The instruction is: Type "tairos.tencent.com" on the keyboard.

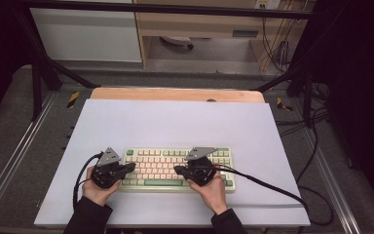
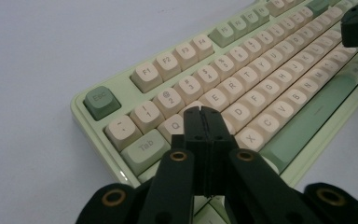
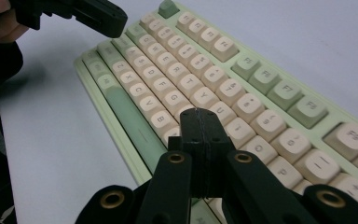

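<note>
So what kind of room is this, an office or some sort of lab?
Most likely a lab recording bench, not an office: a black metal frame surrounds the table, loose cables hang behind it, and a person works a keyboard on a white mat with hand-held grippers.
</note>
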The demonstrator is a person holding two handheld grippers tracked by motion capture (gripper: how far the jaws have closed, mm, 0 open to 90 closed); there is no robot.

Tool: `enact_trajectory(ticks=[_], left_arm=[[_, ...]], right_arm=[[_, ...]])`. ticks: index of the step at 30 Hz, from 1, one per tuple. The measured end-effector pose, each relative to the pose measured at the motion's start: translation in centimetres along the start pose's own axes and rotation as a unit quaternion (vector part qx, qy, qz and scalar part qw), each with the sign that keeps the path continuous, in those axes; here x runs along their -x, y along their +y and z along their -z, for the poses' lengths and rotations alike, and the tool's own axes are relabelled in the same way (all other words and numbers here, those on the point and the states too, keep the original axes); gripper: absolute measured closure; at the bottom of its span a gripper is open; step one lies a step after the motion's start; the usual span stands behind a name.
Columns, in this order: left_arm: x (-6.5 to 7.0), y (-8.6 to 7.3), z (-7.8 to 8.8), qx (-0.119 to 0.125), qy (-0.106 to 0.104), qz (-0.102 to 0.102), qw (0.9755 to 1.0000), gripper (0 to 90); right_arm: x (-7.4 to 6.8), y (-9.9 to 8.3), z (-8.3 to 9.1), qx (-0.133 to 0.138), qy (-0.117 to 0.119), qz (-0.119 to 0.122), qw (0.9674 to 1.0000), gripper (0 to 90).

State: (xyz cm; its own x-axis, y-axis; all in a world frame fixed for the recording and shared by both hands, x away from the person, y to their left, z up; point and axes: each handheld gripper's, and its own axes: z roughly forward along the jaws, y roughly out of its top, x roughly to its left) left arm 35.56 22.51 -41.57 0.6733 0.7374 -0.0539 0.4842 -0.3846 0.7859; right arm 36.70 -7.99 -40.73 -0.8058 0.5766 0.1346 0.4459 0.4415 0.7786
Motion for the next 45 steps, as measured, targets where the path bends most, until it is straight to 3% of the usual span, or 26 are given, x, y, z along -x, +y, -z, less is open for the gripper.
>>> enact_trajectory(ticks=[17, 45], left_arm=[[0.6, 0.3, -0.2, 0.002, -0.006, -0.005, 1.0, 90.0], [3.1, 1.0, -2.0, -0.011, -0.032, -0.028, 0.999, 90.0]], right_arm=[[1.8, -1.6, 2.4, 0.004, -0.02, -0.018, 0.9996, 90.0], [2.2, -2.4, 2.7, 0.004, -0.021, -0.023, 0.9995, 90.0]])
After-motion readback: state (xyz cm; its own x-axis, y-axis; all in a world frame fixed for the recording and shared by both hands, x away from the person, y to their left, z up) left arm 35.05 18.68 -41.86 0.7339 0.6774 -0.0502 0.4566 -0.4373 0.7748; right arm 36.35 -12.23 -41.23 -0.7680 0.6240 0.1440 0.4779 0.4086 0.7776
